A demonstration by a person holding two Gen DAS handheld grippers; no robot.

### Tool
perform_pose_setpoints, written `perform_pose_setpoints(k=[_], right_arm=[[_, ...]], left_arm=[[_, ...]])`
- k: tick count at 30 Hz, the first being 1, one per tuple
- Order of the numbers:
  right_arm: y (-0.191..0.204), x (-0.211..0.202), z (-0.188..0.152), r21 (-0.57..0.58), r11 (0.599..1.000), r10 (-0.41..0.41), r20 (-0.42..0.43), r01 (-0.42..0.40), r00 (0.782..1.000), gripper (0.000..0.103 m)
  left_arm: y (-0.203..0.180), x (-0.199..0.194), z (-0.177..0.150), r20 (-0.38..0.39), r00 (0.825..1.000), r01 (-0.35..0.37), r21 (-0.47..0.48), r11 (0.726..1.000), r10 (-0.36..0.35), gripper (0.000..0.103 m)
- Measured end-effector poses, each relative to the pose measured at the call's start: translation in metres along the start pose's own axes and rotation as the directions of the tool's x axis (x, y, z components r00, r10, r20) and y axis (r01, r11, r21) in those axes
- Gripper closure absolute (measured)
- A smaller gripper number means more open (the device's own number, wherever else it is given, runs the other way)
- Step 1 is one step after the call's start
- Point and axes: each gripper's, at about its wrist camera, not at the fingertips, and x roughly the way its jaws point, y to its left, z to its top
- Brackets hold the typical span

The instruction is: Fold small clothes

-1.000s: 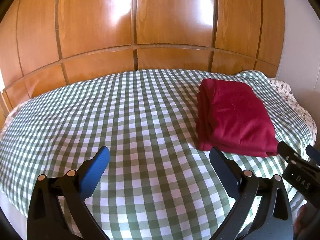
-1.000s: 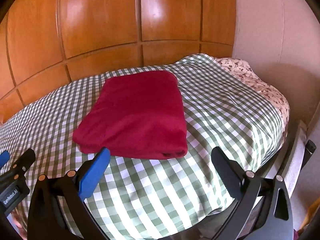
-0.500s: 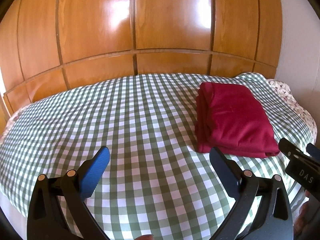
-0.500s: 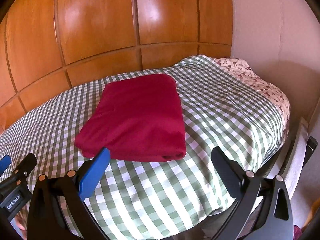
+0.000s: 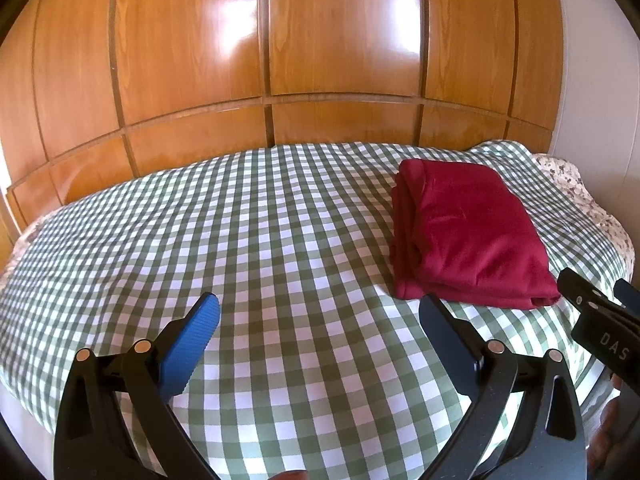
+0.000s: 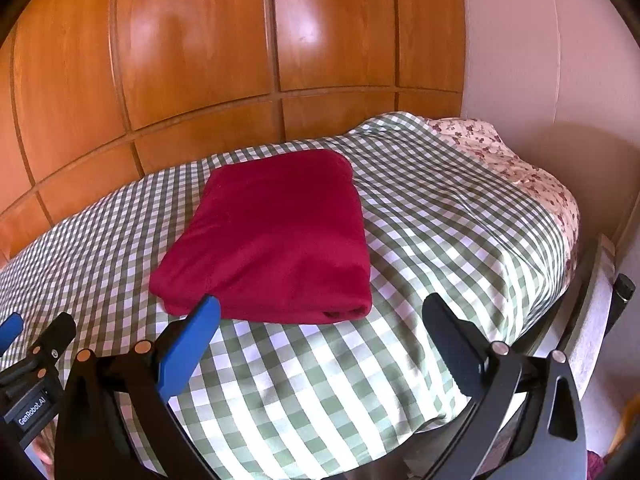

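Note:
A dark red garment (image 5: 468, 232) lies folded into a neat rectangle on the green-and-white checked bed cover (image 5: 248, 240), toward the right side of the bed. In the right wrist view the garment (image 6: 276, 236) lies just beyond the fingers. My left gripper (image 5: 318, 316) is open and empty, held above the cover left of the garment. My right gripper (image 6: 320, 316) is open and empty, near the garment's front edge and apart from it. The right gripper's body shows at the right edge of the left wrist view (image 5: 600, 328).
A wooden panelled wall (image 5: 280, 52) stands behind the bed. A floral sheet (image 6: 516, 164) shows at the bed's right corner beside a white wall (image 6: 540, 48). The bed's front right edge (image 6: 580, 292) drops to the floor.
Both grippers have drawn back and tilted up a little, so the garment sits slightly lower and farther in both views. The garment has not moved. Both grippers stayed open.

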Motion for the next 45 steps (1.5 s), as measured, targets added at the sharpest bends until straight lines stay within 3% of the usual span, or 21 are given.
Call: perform_pose_setpoints(k=[9,45], right_arm=[[-0.009,0.004,0.002,0.040,0.999,0.003,-0.006,-0.002,1.000,0.002],[-0.010,0.014,-0.007,0.028,1.000,0.008,-0.023,-0.008,1.000,0.002]], left_arm=[[0.001,0.004,0.005,-0.004,1.000,-0.004,0.006,1.000,0.004,0.004],[0.001,0.018,-0.001,-0.058,0.998,0.017,0.009,1.000,-0.016,0.004]])
